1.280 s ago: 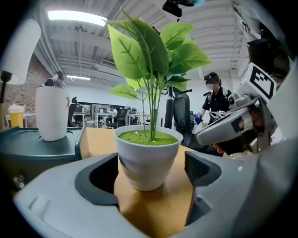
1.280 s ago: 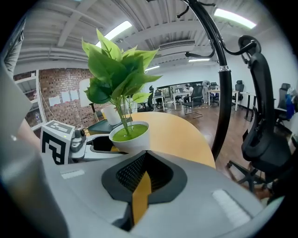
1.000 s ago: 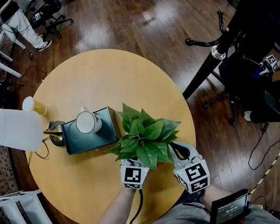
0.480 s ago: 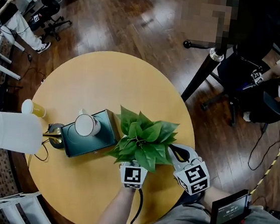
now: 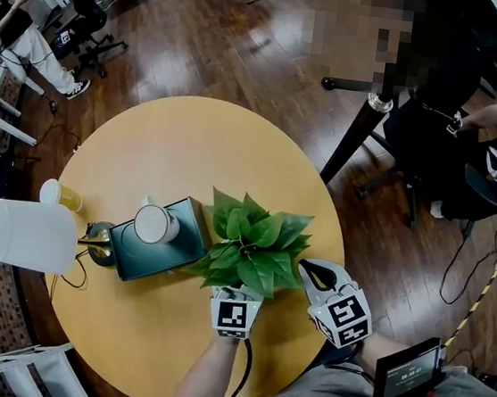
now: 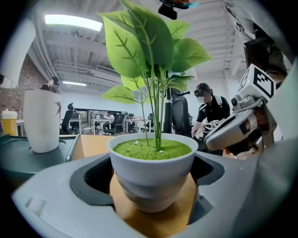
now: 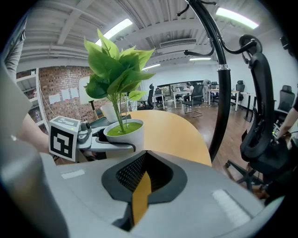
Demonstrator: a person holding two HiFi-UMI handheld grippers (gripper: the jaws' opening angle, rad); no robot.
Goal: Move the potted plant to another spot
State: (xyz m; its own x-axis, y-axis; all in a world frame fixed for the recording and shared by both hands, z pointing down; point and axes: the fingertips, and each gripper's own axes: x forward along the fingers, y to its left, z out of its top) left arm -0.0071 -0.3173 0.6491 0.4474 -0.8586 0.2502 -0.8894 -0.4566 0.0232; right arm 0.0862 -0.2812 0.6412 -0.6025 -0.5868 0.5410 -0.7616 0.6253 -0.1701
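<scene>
Head view: 1 potted plant (image 5: 252, 239); L gripper (image 5: 236, 301) jaws pinch it, R gripper (image 5: 310, 271) jaws pressed together.

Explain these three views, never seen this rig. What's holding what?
No robot here: a person holds a pair of tongs in each hand, and each pair carries a camera. The head view looks down from the person's head at the round yellow wooden table. The other two views look along each pair of tongs. The left tongs are closed round the white pot of the green leafy plant. The right tongs are shut and empty. Also on the table is a white mug on a dark green box.
</scene>
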